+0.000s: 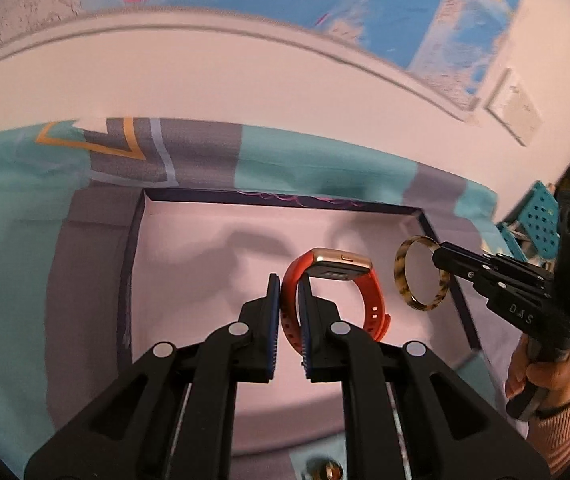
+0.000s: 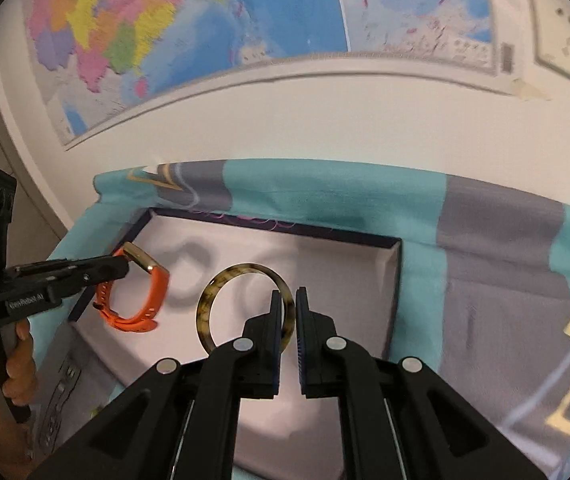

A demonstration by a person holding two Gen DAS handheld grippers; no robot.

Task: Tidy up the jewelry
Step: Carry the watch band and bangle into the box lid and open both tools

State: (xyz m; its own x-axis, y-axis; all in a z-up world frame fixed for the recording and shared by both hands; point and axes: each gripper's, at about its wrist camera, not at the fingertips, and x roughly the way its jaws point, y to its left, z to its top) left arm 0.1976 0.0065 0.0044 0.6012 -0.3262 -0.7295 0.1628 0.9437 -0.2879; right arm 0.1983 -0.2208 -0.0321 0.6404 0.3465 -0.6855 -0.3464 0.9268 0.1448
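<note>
Gripping the soft orange watch (image 1: 335,296) by its strap, the left gripper (image 1: 289,284) holds it between closed fingers above the box (image 1: 365,206), while the right gripper (image 2: 289,300) pinches the stiff, probably slippery bangle (image 2: 245,308) at its rim.

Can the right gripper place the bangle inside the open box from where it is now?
Probably yes. The right gripper holds the tortoiseshell bangle above the open box, whose white floor below looks bare; the watch in the left gripper hangs off to one side.
</note>
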